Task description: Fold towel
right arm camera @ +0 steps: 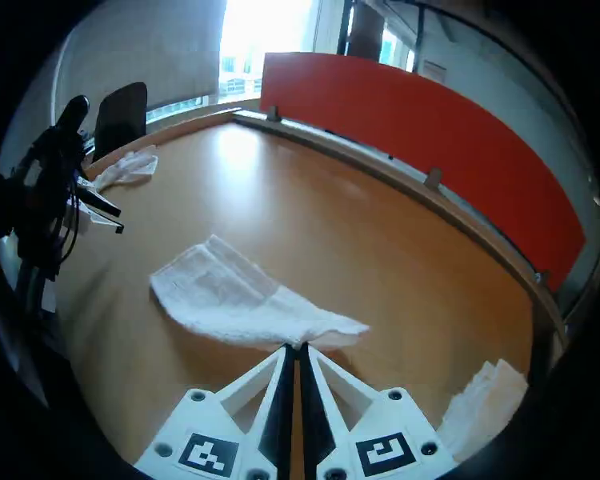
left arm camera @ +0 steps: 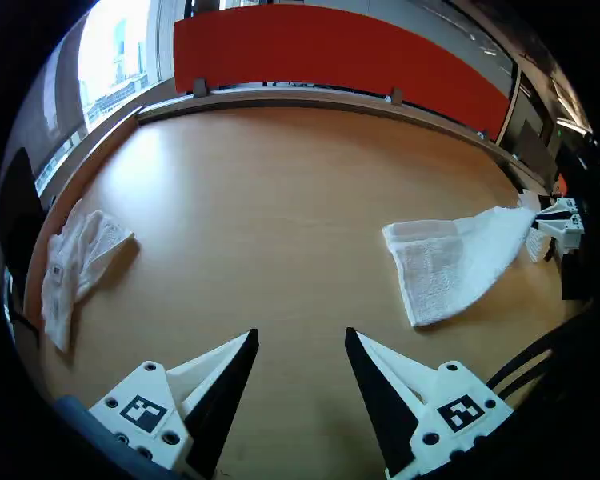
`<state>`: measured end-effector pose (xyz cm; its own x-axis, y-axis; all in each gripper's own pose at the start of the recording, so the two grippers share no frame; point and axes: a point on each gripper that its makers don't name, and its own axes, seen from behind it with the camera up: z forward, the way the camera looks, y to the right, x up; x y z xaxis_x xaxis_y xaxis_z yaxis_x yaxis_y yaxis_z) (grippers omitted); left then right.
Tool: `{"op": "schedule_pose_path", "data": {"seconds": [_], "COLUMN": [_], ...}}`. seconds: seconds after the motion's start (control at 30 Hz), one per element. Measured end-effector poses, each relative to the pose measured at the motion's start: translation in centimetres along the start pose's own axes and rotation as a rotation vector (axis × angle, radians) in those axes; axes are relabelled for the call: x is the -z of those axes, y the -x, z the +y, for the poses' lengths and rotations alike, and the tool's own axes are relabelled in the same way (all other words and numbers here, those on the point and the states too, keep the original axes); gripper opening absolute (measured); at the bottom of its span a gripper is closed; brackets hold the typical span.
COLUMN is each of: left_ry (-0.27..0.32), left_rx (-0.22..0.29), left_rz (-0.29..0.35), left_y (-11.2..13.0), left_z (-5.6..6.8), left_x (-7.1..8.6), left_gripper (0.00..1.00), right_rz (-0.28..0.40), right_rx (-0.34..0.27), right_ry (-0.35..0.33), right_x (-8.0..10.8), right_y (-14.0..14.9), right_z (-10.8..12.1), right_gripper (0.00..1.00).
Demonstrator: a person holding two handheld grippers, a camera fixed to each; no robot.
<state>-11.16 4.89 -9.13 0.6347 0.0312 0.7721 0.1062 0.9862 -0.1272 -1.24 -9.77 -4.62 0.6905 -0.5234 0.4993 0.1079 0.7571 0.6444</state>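
Right claw [right arm camera: 298,349] pinches the towel [right arm camera: 228,296] corner; left claw [left arm camera: 300,334] spread over table [left arm camera: 284,200].

Wooden table [left arm camera: 284,208], red partition [left arm camera: 332,48], bright window [left arm camera: 112,48]

— Where does the light come from?
— Daylight pours through the window [left arm camera: 112,56] at the upper left. It is blown out white and leaves a pale glare on the desk [left arm camera: 164,156].
— Sharpness?
— Crisp in the centre. The fisheye bends the edges, and a soft shadow lies beneath the towel [left arm camera: 452,264].
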Motion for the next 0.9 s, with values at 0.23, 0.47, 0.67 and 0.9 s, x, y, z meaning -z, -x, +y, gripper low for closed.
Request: {"op": "schedule_pose_path", "data": {"seconds": [0.23, 0.47, 0.67, 0.9], "left_ry": [0.002, 0.006, 0.008, 0.008], "left_rx": [-0.004, -0.005, -0.004, -0.001], "left_rz": [0.006, 0.011, 0.012, 0.017], "left_y": [-0.4, -0.7, -0.7, -1.0], "left_z": [0.3, 0.5, 0.8, 0.9], "left_x": [-0.1, 0.0, 0.0, 0.2], "left_gripper": [0.79, 0.79, 0.79, 0.79], "right_rz": [0.032, 0.04, 0.048, 0.057], "right_rx": [0.022, 0.034, 0.047, 0.066], "right_ry": [0.029, 0.033, 0.017, -0.014], "right_x": [1.3, 1.9, 1.8, 1.3], "right_y": [-1.8, -2.4, -2.8, -3.7], "right_z": [0.9, 1.3, 0.7, -0.5], "right_gripper": [0.04, 0.04, 0.04, 0.04]}}
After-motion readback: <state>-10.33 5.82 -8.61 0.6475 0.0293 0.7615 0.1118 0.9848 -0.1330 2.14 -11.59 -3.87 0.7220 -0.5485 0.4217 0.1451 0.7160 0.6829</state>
